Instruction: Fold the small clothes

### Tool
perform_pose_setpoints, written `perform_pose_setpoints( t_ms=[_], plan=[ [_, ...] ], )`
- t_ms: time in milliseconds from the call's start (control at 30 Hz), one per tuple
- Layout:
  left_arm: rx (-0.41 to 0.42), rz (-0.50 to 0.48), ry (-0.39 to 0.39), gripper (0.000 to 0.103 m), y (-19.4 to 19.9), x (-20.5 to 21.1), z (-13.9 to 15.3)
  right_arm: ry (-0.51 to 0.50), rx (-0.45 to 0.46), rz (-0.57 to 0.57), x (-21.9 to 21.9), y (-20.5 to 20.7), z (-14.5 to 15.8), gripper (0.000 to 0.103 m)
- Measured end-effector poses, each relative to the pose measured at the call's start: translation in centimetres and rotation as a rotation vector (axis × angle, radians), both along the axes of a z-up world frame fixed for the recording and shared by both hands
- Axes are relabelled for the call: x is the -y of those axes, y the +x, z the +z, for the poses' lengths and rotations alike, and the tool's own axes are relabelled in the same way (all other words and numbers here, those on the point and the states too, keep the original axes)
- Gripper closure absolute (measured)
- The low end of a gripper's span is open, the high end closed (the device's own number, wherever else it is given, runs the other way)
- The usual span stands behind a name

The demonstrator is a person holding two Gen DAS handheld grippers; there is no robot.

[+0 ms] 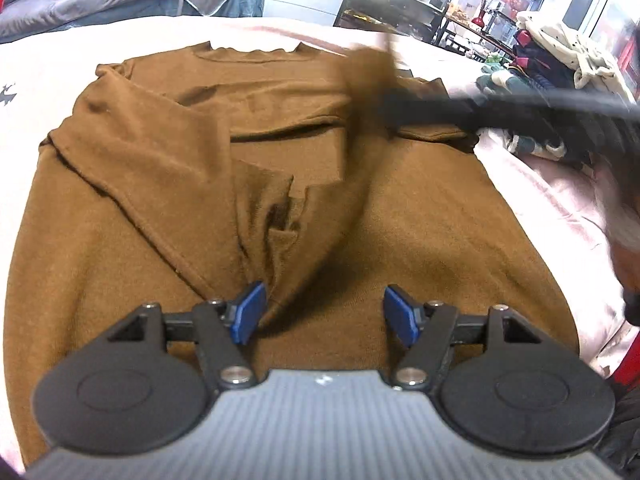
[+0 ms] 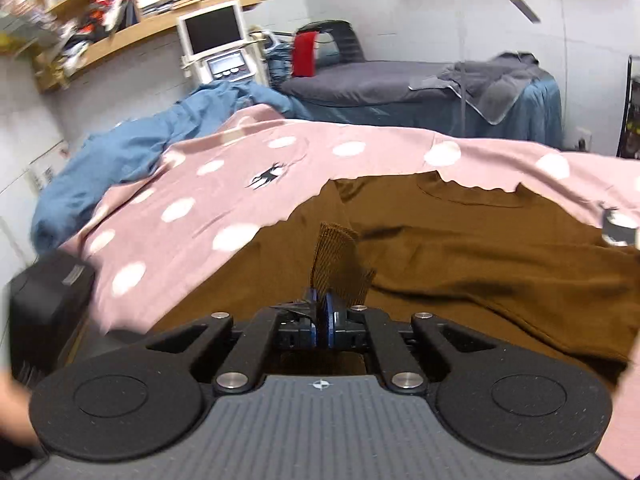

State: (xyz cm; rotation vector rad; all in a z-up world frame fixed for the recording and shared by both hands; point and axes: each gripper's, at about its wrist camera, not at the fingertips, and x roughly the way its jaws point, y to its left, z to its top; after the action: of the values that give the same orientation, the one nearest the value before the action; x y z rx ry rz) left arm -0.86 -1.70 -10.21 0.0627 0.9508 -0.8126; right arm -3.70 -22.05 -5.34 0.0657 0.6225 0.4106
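While the brown knitted long-sleeved sweater lies spread front-up on the bed, one sleeve is already folded across its chest. It looks soft, limp and light, likely to sag and drag rather than hold a shape, so the firmer edges seem the best holds: cuff, hem, shoulder seam. The right gripper has its blue pads pinched together on the ribbed brown cuff of the other sleeve, lifted above the body of the garment; in the left wrist view that gripper is only a dark blur. The left gripper hangs with its jaws wide apart and nothing between them, over the lower middle of the sweater, close to a bunched crease.

Under the sweater lies a pink bedcover with white dots and small deer figures. Beyond it are a crumpled blue sheet, a second bed with grey bedding, a white monitor on a stand and wooden wall shelves.
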Motion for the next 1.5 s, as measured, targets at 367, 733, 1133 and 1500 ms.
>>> perform_pose_setpoints(
  t_ms=[367, 733, 1133, 1500],
  plan=[
    [0.028, -0.043, 0.071, 0.014, -1.2, 1.9, 0.5, 0.106, -0.234, -0.105, 4.6, -7.3, -4.5, 0.065],
    [0.004, 0.102, 0.039, 0.007, 1.6, -2.8, 3.1, 0.306, -0.285, -0.213, 6.4, -1.7, -6.0, 0.037],
    [0.199, 0.373, 0.232, 0.006, 19.8, -2.1, 1.7, 0.297, -0.208, -0.191, 8.0, -0.1, -3.3, 0.095],
    [0.063, 0.369, 0.062, 0.099, 29.4, -1.2, 0.8, 0.144, -0.050, -0.308, 13.6, 4.1, 3.1, 0.095]
  ],
)
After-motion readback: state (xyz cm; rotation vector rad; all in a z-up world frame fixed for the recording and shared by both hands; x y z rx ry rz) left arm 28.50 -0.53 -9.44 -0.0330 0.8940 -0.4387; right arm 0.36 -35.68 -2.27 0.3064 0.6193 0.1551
